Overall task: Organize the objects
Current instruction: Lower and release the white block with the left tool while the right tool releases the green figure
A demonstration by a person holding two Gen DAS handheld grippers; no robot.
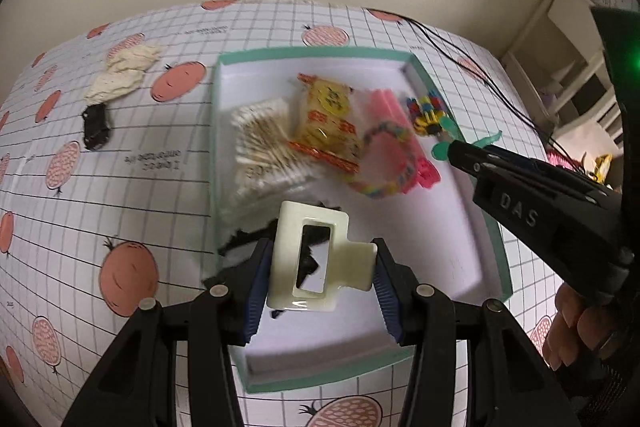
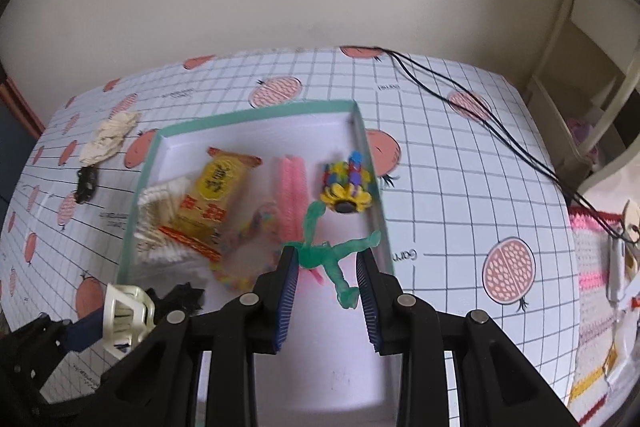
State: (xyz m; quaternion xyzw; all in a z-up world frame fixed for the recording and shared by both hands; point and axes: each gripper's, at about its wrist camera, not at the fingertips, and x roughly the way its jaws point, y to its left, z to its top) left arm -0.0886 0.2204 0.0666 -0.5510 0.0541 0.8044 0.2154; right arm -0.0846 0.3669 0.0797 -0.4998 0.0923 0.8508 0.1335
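Observation:
A cream hair claw clip (image 1: 316,259) sits between the pads of my left gripper (image 1: 320,267), which is shut on it above the near left part of a teal-rimmed white box (image 1: 320,53). In the right wrist view the clip (image 2: 128,315) and left gripper (image 2: 80,331) show at the lower left. My right gripper (image 2: 326,267) is shut on a translucent green stretchy figure (image 2: 324,255) over the box (image 2: 256,111), near its right wall. In the left wrist view the right gripper (image 1: 452,153) reaches in from the right, with the green figure (image 1: 440,151) sticking out at its tip.
In the box lie cotton swabs (image 1: 264,147), a yellow snack packet (image 1: 328,123), pink items (image 1: 388,111), a rainbow bracelet (image 1: 384,183), a sunflower clip (image 2: 346,193) and a black fuzzy piece (image 2: 184,297). A cream scrunchie (image 1: 124,75) and black hair tie (image 1: 96,127) lie left. Black cables (image 2: 480,115) run right.

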